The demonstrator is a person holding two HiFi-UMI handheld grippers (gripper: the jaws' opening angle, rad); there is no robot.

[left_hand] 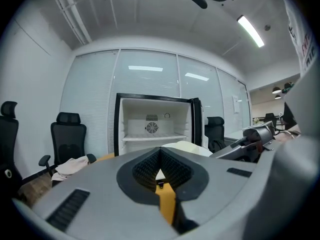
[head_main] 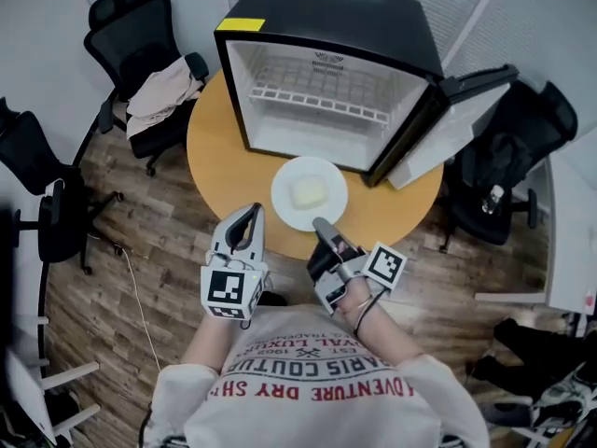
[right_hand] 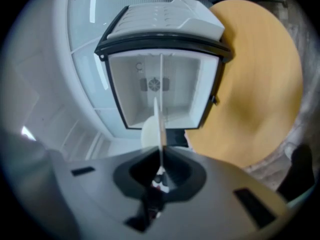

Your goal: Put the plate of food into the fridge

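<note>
A white plate [head_main: 309, 192] with a pale block of food [head_main: 309, 191] sits on the round wooden table [head_main: 219, 147], just in front of the open mini fridge [head_main: 326, 73]. My right gripper [head_main: 323, 225] is shut on the plate's near rim. In the right gripper view the plate [right_hand: 161, 119] shows edge-on as a thin white line between the jaws [right_hand: 161, 151]. My left gripper [head_main: 252, 215] hovers beside the plate's left edge, shut on nothing. Its closed pads [left_hand: 160, 156] point at the fridge [left_hand: 152, 126], with the plate [left_hand: 192, 148] just to their right.
The fridge door [head_main: 457, 119] swings open to the right; inside is a wire shelf [head_main: 317, 96]. Black office chairs stand around the table: one with clothes on it [head_main: 159, 91] at the left, another [head_main: 508, 166] at the right. The floor is wood.
</note>
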